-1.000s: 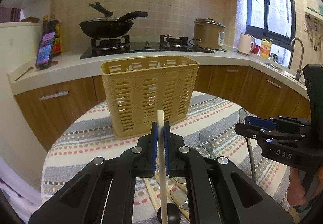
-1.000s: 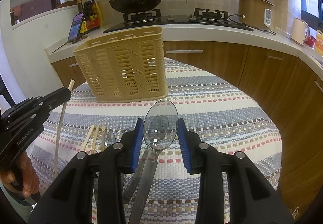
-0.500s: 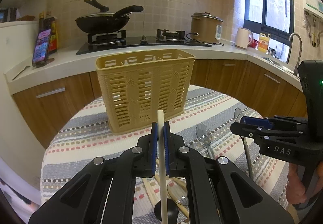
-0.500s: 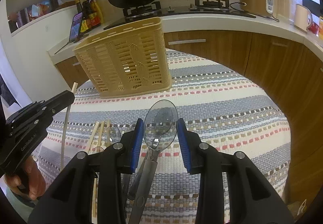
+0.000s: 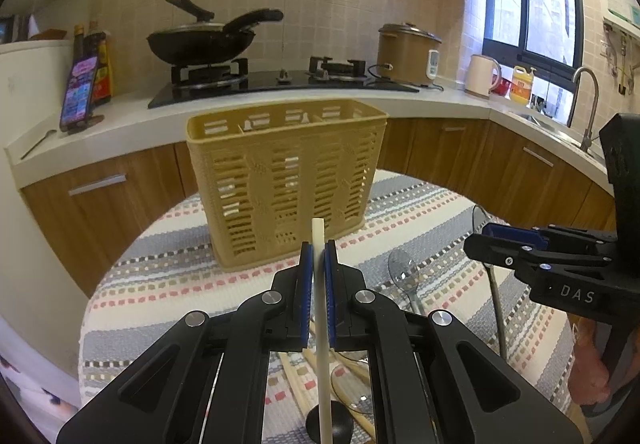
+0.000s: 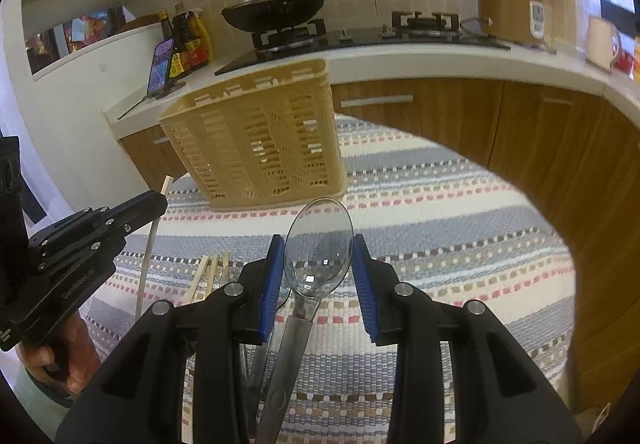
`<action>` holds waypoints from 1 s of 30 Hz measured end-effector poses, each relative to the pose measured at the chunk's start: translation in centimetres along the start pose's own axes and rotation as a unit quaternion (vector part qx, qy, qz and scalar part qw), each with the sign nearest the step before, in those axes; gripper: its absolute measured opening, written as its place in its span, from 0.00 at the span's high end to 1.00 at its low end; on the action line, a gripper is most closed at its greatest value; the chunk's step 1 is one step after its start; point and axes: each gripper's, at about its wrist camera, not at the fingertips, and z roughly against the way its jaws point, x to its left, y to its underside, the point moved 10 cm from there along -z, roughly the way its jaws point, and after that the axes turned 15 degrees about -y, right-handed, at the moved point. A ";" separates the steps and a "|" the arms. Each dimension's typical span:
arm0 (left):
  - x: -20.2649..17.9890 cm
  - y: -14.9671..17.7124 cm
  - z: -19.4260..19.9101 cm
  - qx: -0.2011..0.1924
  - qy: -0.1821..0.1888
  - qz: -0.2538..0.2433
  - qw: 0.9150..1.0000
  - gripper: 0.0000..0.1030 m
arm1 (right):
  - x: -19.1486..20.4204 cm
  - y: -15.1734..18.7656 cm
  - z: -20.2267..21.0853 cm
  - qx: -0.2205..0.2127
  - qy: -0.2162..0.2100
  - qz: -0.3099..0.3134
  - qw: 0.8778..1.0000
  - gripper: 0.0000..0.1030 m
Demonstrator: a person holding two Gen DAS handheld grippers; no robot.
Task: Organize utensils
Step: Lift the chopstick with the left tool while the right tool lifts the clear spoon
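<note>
Left gripper (image 5: 319, 250) jaws together, clamped on a pale cream chopstick-like stick (image 5: 321, 308) that stands near-upright between the blue pads, tip poking just above them. Right gripper (image 6: 319, 264) jaws are closed against the bowl of a clear plastic spoon with a grey metal handle (image 6: 318, 256); bowl points far, handle runs back toward the camera (pad contact looks light, but the spoon is held off the cloth). Tan perforated plastic utensil basket (image 5: 286, 179) sits upright at the far side of the round table with its striped woven cloth (image 5: 168, 276), well apart from both grippers. On the cloth, near side: a second clear spoon (image 5: 404, 276) and a few loose wooden chopsticks (image 6: 206, 274), lying between the two grippers. Black wok (image 5: 200, 43) on the stove behind, far counter.
</note>
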 end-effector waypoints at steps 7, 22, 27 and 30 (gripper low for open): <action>-0.3 0.7 -1.1 0.018 0.002 0.013 1.000 0.97 | -3.1 0.9 -0.9 -0.005 0.006 -0.045 0.999 0.70; 1.2 1.4 -3.2 0.025 0.040 0.076 0.996 0.97 | -4.5 1.9 -3.8 0.002 0.000 -0.069 0.998 0.70; 1.3 1.4 -3.0 0.028 0.050 0.087 0.995 0.97 | -4.4 1.9 -4.3 0.011 0.003 -0.061 0.998 0.70; 1.1 1.9 -3.5 0.043 0.046 0.081 0.995 0.96 | -4.5 2.0 -4.9 0.023 0.009 -0.062 0.998 0.70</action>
